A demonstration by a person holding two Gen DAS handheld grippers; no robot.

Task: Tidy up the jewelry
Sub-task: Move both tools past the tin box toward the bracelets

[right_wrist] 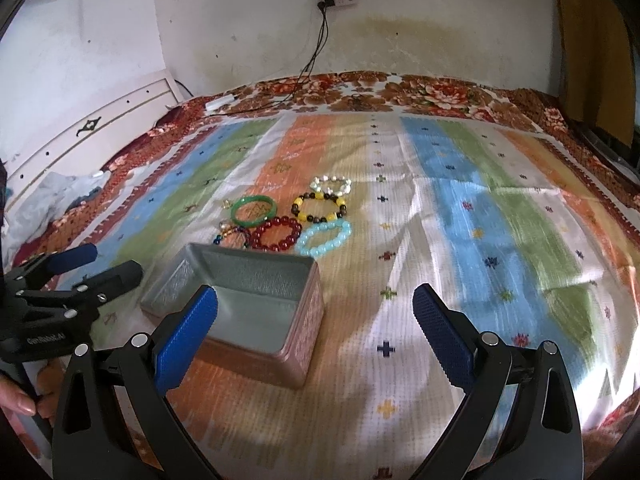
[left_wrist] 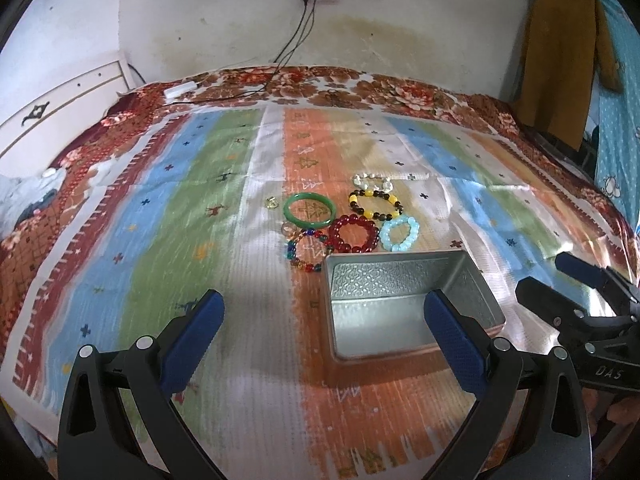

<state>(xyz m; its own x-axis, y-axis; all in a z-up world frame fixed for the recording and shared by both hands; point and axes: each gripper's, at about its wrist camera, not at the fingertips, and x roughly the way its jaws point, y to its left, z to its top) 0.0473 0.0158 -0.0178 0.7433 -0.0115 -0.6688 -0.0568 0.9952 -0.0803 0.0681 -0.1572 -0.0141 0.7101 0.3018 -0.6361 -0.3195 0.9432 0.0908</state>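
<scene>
An open, empty metal tin (left_wrist: 404,276) (right_wrist: 256,272) sits on the striped cloth. Behind it lie a green bangle (left_wrist: 309,210) (right_wrist: 253,211), a red bead bracelet (left_wrist: 354,233) (right_wrist: 280,233), a light blue bead bracelet (left_wrist: 400,233) (right_wrist: 324,237), a yellow-and-dark bead bracelet (left_wrist: 375,204) (right_wrist: 320,208), a white bead bracelet (left_wrist: 372,181) (right_wrist: 333,185) and a multicoloured bead bracelet (left_wrist: 306,250) (right_wrist: 232,234), partly hidden by the tin in the right wrist view. My left gripper (left_wrist: 324,318) (right_wrist: 94,264) is open, near the tin. My right gripper (right_wrist: 316,320) (left_wrist: 560,268) is open, empty.
A small gold trinket (left_wrist: 273,202) and a clear ring (left_wrist: 287,229) lie left of the bangle. The cloth covers a bed with a white headboard (left_wrist: 60,96) at left. Cables (left_wrist: 296,40) hang from a wall socket. Clothes (left_wrist: 560,60) hang at right. A hand (right_wrist: 16,400) holds the left gripper's handle.
</scene>
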